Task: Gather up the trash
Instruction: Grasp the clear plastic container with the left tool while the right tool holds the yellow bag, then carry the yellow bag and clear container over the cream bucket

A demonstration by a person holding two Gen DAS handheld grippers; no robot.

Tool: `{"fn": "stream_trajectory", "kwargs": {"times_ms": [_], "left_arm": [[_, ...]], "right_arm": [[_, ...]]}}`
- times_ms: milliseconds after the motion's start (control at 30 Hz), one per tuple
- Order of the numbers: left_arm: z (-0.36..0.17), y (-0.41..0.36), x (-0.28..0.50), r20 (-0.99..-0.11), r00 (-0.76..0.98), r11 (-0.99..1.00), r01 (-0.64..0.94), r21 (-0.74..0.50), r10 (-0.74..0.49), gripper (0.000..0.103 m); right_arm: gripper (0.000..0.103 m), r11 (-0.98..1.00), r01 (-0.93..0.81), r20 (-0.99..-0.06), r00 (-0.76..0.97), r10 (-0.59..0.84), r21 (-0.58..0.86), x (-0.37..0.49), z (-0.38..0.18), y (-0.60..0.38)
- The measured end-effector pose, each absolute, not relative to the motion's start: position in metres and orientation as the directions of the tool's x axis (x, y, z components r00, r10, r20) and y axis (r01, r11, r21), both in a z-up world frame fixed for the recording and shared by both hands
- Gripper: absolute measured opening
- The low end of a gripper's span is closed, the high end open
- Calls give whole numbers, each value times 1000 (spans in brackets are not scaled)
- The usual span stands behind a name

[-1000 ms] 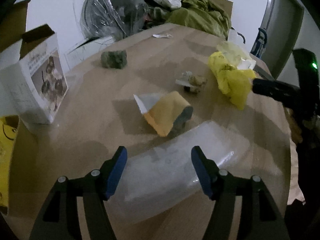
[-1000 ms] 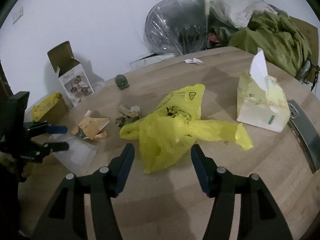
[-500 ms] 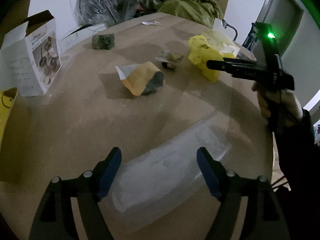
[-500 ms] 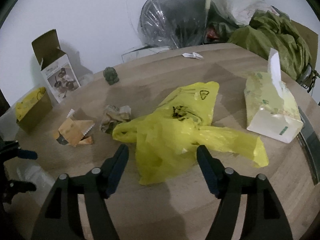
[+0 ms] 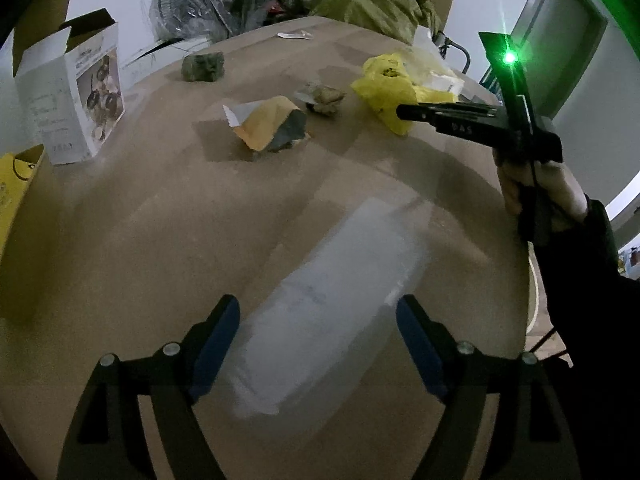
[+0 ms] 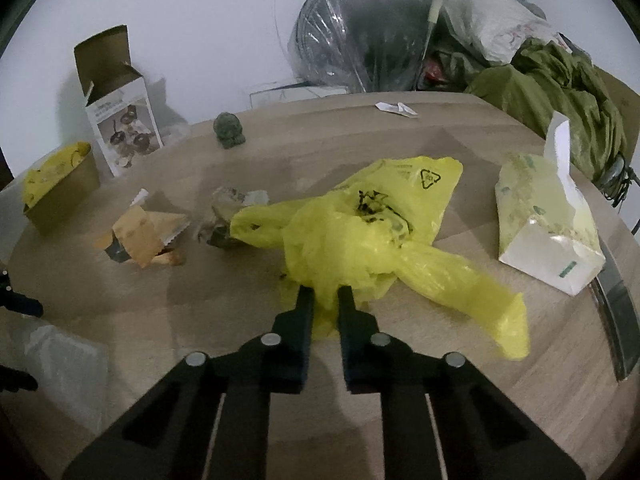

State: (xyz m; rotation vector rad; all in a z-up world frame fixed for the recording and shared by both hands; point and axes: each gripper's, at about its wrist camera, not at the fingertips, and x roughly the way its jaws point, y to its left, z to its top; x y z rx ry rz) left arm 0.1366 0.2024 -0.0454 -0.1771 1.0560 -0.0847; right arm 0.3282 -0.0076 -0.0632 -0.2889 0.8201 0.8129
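A yellow plastic bag (image 6: 360, 220) lies crumpled mid-table; my right gripper (image 6: 325, 294) is shut on its near edge. It also shows in the left wrist view (image 5: 386, 84), with the right gripper (image 5: 404, 112) at it. My left gripper (image 5: 318, 320) is open, its jaws either side of a clear plastic wrapper (image 5: 332, 304) lying flat near the table's front edge. An orange paper packet (image 5: 272, 128) (image 6: 140, 236) and a crumpled brown scrap (image 5: 324, 98) (image 6: 228, 216) lie between them.
A round wooden table (image 5: 160, 220). A white carton (image 5: 76, 96) and a yellow-lined cardboard box (image 6: 60, 184) at the left. A tissue box (image 6: 544, 216) at the right. A green lump (image 6: 228, 128), a white scrap (image 6: 396, 109), a wrapped fan (image 6: 360, 40) and green cloth (image 6: 560, 84) behind.
My right gripper has moved forward and closed on the yellow bag's near edge. My left gripper has drawn back slightly over the clear wrapper and stays open.
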Motion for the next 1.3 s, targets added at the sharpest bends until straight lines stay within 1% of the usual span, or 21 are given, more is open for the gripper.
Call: {"fn": "stream_trajectory", "kwargs": {"times_ms": [200,333,433,633,767,800,833,900,1000,1300], "left_arm": [[-44,184,126,-858,488,983,10,-181,-163,81],[-46,173,120,-858,491,987,16,-161,-148,81],[-49,163,118,-862,493,992,22,-123,-118,81],[-60,153,124,-880,475,1000,12,-4,-9,81],[-59,149,120,-862,507,1000,-1,29,25,80],[-58,148,118,-856,517,1000,4,29,23,77],[-57,146,117,-851,524,1000,11,29,18,66],[-56,145,115,-847,532,1000,13,28,17,64],[-54,141,112,-837,547,999,7,40,30,58],[-42,121,96,-790,613,1000,-2,28,23,55]], "right_arm": [[10,664,-743,-725,412,551,82,314,-54,-25],[10,657,-748,-707,417,571,89,299,-46,-39],[10,656,-748,-691,422,587,100,288,-41,-53],[10,657,-745,-669,431,606,115,265,-37,-80],[10,668,-735,-662,442,606,121,253,-37,-97],[10,670,-732,-661,444,605,122,251,-37,-99],[10,672,-730,-659,445,606,124,249,-37,-102],[10,674,-728,-657,448,607,127,245,-37,-109],[10,675,-727,-651,453,609,126,238,-36,-117],[10,679,-725,-632,472,615,119,214,-31,-139]]}}
